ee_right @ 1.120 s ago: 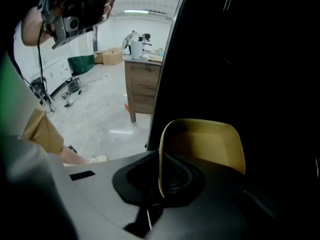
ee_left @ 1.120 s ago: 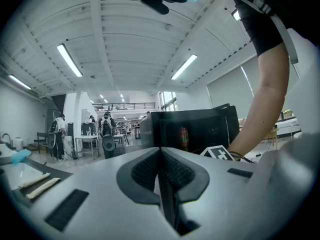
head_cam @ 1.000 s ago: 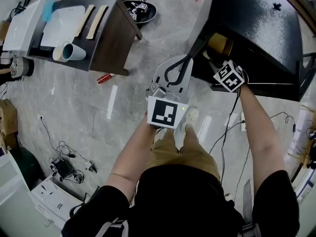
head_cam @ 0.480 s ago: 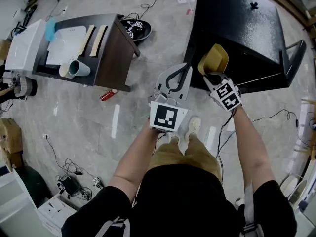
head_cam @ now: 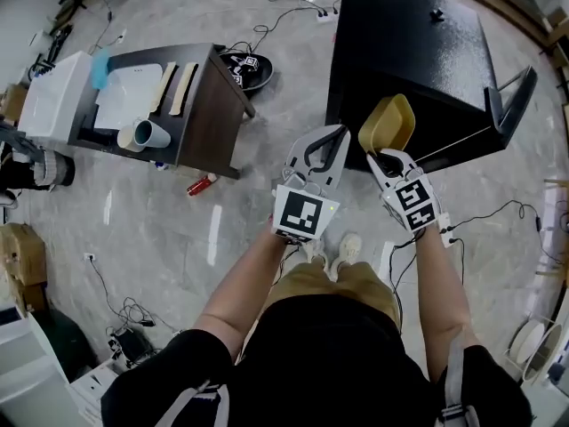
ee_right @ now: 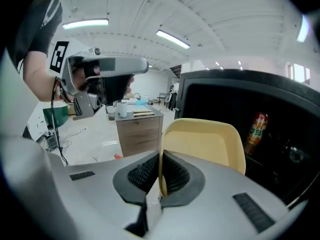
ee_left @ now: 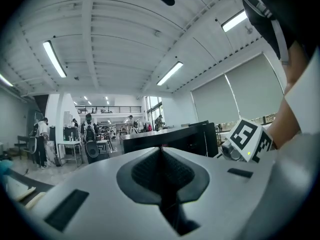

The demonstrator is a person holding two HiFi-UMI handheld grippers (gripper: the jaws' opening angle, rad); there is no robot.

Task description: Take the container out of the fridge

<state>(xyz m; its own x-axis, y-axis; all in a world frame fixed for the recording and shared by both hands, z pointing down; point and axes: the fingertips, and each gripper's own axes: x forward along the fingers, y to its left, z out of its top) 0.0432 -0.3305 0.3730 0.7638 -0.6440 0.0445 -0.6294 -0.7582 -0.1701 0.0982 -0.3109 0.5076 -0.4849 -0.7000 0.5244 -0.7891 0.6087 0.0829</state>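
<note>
Fingers [ee_right: 137, 174] of the right gripper [head_cam: 388, 160] are clamped on the near rim of the yellow container [head_cam: 388, 123]. It rises tilted beyond them, outside the open black fridge [head_cam: 404, 52], at its near front edge. A drink can [ee_right: 256, 126] stands inside. Just left, the left gripper [head_cam: 320, 145] has its jaws pressed together, with nothing between them.

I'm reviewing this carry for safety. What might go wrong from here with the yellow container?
The right hand-held gripper pinches only the thin rim of the container, and most of it sticks out past the jaws, so it may tilt or slip out. The fridge door stands open just to the right; a swing that way might knock the container against it. The left hand-held gripper is shut and empty, so nothing supports the container from below.
</note>
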